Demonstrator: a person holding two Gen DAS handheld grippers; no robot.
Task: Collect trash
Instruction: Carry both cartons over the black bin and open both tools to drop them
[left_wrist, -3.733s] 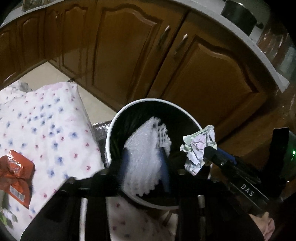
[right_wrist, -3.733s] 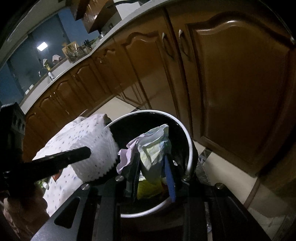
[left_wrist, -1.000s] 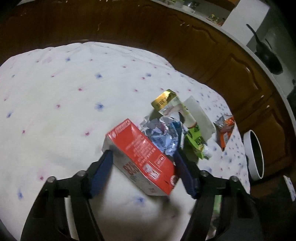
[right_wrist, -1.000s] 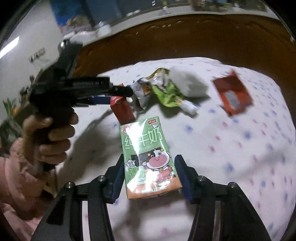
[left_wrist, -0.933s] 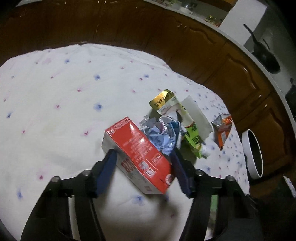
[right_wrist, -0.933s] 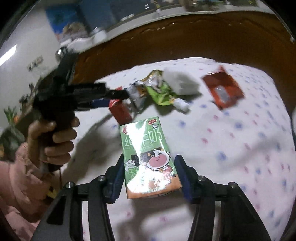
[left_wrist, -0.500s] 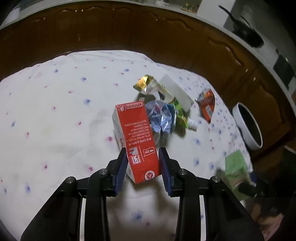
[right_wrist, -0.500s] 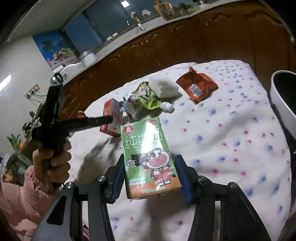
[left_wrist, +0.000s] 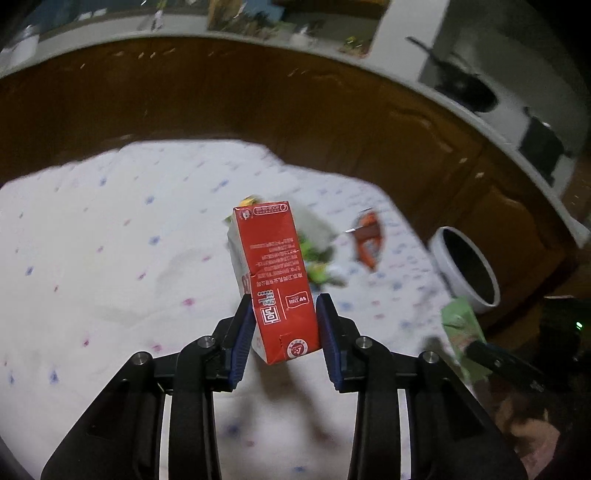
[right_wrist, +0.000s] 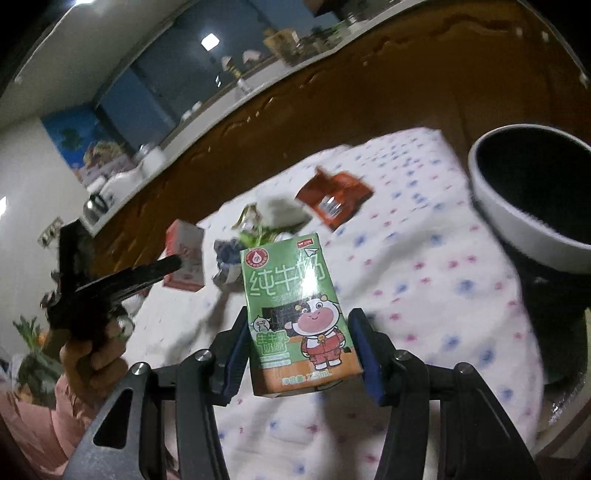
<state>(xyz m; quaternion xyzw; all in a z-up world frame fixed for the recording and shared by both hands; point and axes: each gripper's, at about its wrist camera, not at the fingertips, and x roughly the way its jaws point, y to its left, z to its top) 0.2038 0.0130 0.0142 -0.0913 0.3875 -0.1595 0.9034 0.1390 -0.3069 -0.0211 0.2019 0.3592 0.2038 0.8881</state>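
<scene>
A red carton (left_wrist: 275, 280) and green milk carton (right_wrist: 301, 317) are clamped in the left hand-held gripper (left_wrist: 283, 341) and right hand-held gripper (right_wrist: 300, 356); release is best delayed until squarely above the bin (right_wrist: 517, 229).

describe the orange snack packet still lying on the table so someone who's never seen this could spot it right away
Start at the table's white flower-dotted cloth, then the white-rimmed bin off its edge. The orange snack packet lies flat on the cloth, the loose piece nearest that bin, beside the small litter heap. Unlike the red carton and green milk carton, no gripper holds it.
</scene>
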